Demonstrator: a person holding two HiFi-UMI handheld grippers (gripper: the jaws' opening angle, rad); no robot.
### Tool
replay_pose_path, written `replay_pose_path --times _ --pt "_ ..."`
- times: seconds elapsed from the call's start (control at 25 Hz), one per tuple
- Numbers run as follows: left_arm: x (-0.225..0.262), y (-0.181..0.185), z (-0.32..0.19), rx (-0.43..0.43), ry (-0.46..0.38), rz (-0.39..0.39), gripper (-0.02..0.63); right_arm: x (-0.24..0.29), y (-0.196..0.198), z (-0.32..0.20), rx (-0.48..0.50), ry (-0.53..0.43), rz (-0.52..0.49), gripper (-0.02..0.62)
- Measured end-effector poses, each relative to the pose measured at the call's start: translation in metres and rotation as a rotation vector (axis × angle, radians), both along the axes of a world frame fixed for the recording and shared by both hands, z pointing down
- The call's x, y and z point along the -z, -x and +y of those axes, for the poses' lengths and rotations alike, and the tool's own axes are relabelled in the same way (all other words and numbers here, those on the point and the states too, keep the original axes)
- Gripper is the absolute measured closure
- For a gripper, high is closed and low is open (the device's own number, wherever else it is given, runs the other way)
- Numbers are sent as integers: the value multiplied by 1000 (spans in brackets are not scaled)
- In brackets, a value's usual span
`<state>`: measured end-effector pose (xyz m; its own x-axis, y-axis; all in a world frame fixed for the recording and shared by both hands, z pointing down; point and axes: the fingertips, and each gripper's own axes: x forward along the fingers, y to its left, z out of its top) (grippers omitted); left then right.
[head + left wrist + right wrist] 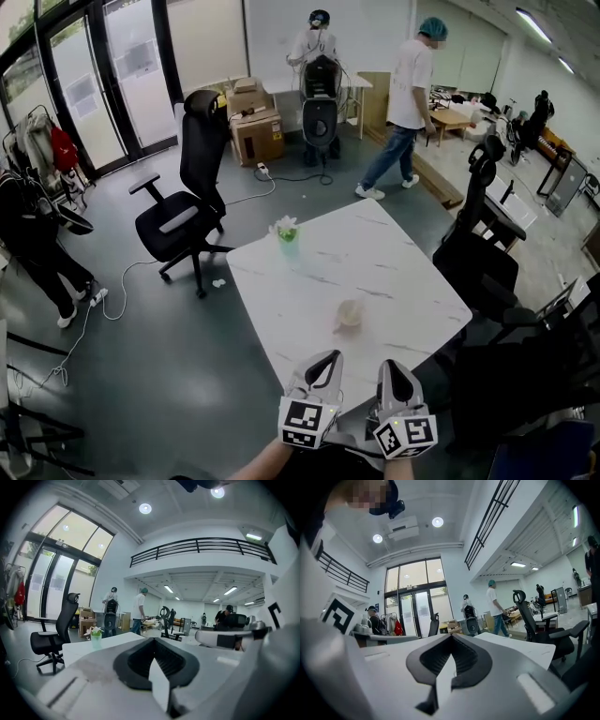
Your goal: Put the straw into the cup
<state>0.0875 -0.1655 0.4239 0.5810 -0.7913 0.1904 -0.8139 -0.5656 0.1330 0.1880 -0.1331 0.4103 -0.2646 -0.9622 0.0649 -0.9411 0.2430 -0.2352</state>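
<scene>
A small pale cup [349, 314] sits on the white marble table [375, 253], a little beyond both grippers. I cannot make out a straw in any view. My left gripper [330, 358] and right gripper [392, 367] hover side by side over the table's near edge, pointing across it. In the left gripper view the left gripper [152, 640] has its dark pads meeting at the tip, with nothing between them. The right gripper [451, 637] in its own view looks the same: shut and empty. The cup is hidden behind the jaws in both gripper views.
A green vase with white flowers [287, 236] stands at the table's far left corner, the vase [96, 637] also showing in the left gripper view. A black office chair [187, 202] stands left of the table, another [478, 253] to its right. Two people [405, 103] work at the back.
</scene>
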Motion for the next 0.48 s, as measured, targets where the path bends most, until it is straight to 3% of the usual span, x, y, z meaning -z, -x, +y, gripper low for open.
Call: replay_pose_path --times 0.48 --pt "-10 -11 3 -23 -4 -30 604 -7 -7 1 -6 21 -2 606"
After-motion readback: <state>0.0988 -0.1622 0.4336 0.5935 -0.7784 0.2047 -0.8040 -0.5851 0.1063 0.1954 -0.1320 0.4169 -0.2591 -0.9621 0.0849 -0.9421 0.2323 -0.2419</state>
